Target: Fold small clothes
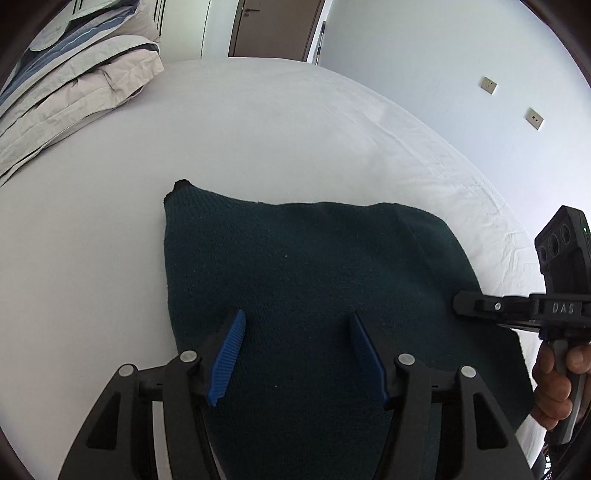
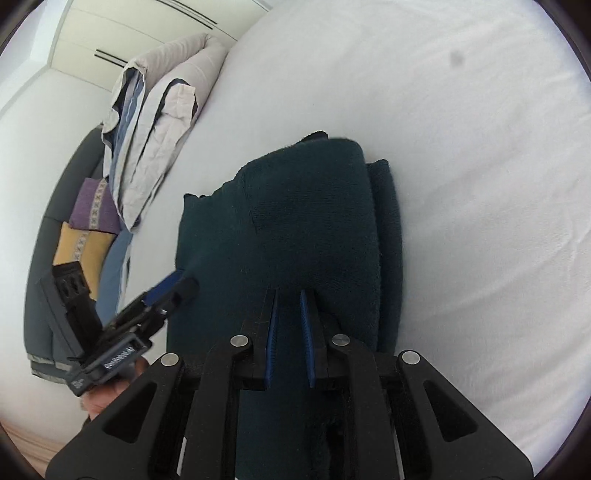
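A dark green knitted garment (image 1: pixel 303 266) lies on the white bed sheet (image 1: pixel 258 122), partly folded; in the right wrist view (image 2: pixel 306 214) a folded-over layer shows along its right side. My left gripper (image 1: pixel 297 321) is open, its blue pads spread wide just above the near part of the garment, holding nothing. My right gripper (image 2: pixel 288 299) hovers over the garment's near edge with its jaws narrowly apart and no cloth between them. The right gripper also shows at the garment's right edge in the left wrist view (image 1: pixel 461 304). The left gripper shows at the left in the right wrist view (image 2: pixel 177 286).
Stacked grey and blue-striped pillows (image 1: pixel 74 74) lie at the head of the bed. A grey sofa with a purple cushion (image 2: pixel 94 210) and a yellow cushion (image 2: pixel 79 247) stands beside the bed. A brown door (image 1: pixel 273 26) and a white wall with sockets lie beyond.
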A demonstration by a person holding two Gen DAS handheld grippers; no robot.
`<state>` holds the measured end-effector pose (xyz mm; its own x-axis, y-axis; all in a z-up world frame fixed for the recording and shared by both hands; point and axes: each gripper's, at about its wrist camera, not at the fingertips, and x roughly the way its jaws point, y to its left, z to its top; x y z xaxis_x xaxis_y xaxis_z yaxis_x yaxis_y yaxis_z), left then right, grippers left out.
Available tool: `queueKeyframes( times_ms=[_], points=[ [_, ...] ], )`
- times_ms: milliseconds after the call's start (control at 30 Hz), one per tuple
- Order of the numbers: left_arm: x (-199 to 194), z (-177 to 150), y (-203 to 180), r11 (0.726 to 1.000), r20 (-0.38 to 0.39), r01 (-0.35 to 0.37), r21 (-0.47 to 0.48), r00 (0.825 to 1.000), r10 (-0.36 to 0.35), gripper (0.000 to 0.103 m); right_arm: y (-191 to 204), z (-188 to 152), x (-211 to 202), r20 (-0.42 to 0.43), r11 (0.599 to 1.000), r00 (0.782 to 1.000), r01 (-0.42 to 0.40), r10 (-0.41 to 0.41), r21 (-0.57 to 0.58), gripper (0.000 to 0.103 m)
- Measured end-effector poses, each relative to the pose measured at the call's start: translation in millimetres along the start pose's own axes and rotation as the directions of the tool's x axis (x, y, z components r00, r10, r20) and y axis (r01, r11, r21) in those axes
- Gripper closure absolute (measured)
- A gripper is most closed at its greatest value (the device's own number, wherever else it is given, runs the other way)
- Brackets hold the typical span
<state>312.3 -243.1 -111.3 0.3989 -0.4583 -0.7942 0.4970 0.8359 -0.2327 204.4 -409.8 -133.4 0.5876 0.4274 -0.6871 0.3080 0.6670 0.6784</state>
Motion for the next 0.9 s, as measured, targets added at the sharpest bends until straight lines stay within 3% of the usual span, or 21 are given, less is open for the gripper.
queueKeyframes(
  times_ms=[67,200,333,433,500,633,733,833,900],
  points=[
    [1.4,-1.9,2.1,1.0,0.011,0.008,-0.009,1.0,-0.008,0.04,-0.9,5.3,-2.8,0.01,1.0,1.0,0.008,-0.008,-0.004,0.094],
    [4.2,-5.2,-2.7,1.0,0.018,-0.012,0.002,1.0,0.012,0.036,22.4,22.7,-3.9,0.051,0.991,0.994,0.099,-0.095,-0.091,0.092],
    [7.8,-5.0,-7.0,0.999,0.012,-0.037,0.019,0.999,0.037,0.034,47.5,47.8,2.1,0.047,0.99,0.995,0.088,-0.083,-0.114,0.091],
    [10.8,-3.5,-5.5,0.999,0.003,-0.04,0.016,0.999,0.04,0.034,37.3,69.2,35.1,0.0,0.989,0.99,0.138,-0.138,-0.056,0.087],
    [12.5,-2.8,-6.6,0.999,0.0,-0.047,0.019,0.999,0.047,0.033,19.5,78.1,44.7,0.011,0.994,0.994,0.113,-0.113,0.005,0.087],
    [14.5,-2.3,-6.6,0.999,-0.002,-0.046,0.024,0.999,0.046,0.032,2.1,83.9,34.8,0.07,0.992,0.991,0.108,-0.112,0.065,0.088],
    [14.8,-2.3,-4.5,0.999,0.0,-0.039,0.023,0.999,0.039,0.032,13.3,74.1,13.1,0.112,0.988,0.982,0.149,-0.151,0.027,0.087],
    [16.1,0.0,-3.0,0.999,0.0,-0.041,0.026,0.999,0.041,0.032,31.5,49.6,-14.7,0.109,0.999,0.994,0.017,-0.013,-0.036,0.086],
    [17.0,1.2,-2.1,0.999,0.0,-0.042,0.027,0.999,0.042,0.032,44.0,29.4,-21.5,0.072,0.996,0.997,-0.012,0.018,-0.087,0.086]
  ],
)
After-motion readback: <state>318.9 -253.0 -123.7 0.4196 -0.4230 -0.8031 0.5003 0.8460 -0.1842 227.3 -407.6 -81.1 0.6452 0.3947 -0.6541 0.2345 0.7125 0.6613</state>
